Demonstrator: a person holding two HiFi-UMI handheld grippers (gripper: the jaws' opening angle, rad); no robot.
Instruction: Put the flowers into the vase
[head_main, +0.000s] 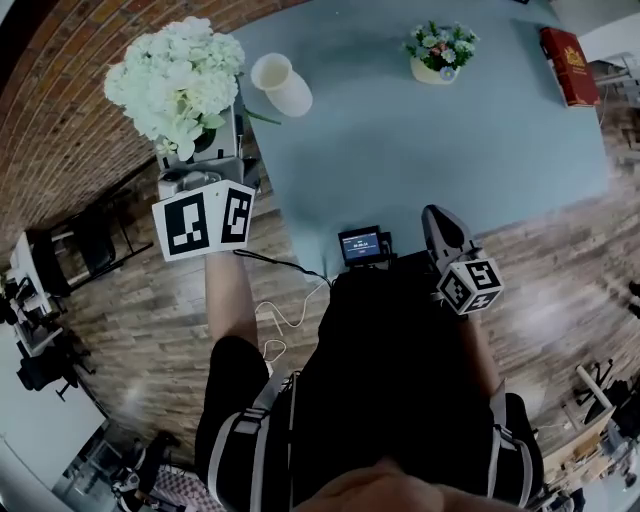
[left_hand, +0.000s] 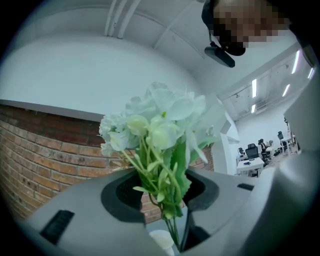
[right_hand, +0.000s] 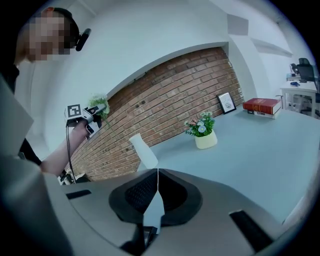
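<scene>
1. The bunch of white flowers (head_main: 180, 80) on green stems with green leaves is held up in the air, past the tabletop's left edge, in front of the red brick wall (head_main: 60, 110). It is beside the vase, not in it.
2. The left gripper (left_hand: 172, 192) has its fingers clenched on the stems low down, and the blooms (left_hand: 160, 130) stand above them.
3. The tall cream ceramic vase (head_main: 282, 84) stands upright on the blue-grey tabletop (head_main: 430, 150) near its left edge, mouth up, close to the bunch.
4. The second container, a small round cream pot (head_main: 432, 68), stands well apart at the far side. It holds a posy of pink, white and blue flowers (head_main: 441, 42).
5. The right gripper (right_hand: 158, 175) hangs at the near edge. Its fingers are pressed together with nothing between them.
6. Count: one bunch, one vase, one planted pot and two grippers.
7. Also on the tabletop are one red book (head_main: 568, 65) at the far right and one small black device with a lit screen (head_main: 362, 245) at the near edge.
</scene>
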